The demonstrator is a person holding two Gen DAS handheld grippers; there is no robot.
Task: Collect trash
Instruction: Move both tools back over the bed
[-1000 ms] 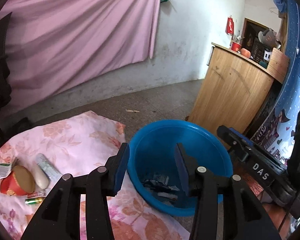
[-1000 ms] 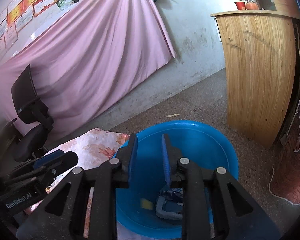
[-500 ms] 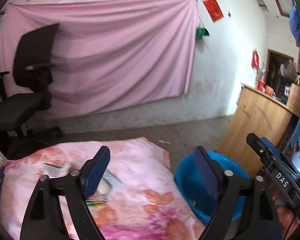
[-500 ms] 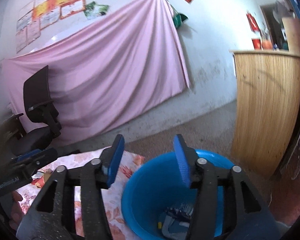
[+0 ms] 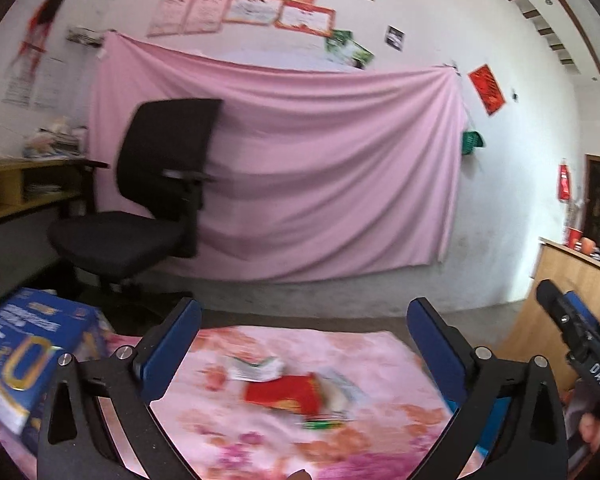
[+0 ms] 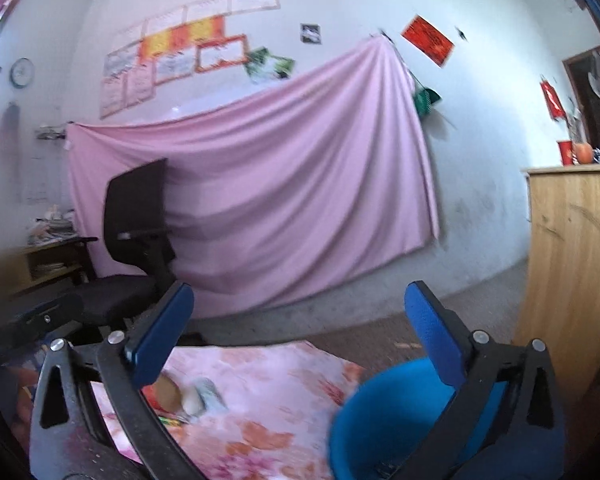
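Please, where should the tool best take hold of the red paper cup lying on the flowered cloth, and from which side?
Probably across the middle of the red paper cup, coming from above. It lies on its side on the flowered cloth, so its round wall faces up; wrappers crowd its right end.

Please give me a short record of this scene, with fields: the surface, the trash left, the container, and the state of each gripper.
surface: floral cloth
trash left: red packet, white wrapper, green item, close together on the cloth
container: blue basin, beside the cloth, contents not visible
left gripper: jaws opening, nothing between them
right gripper: jaws opening, nothing between them
other: black chair, blue box at the cloth's left edge
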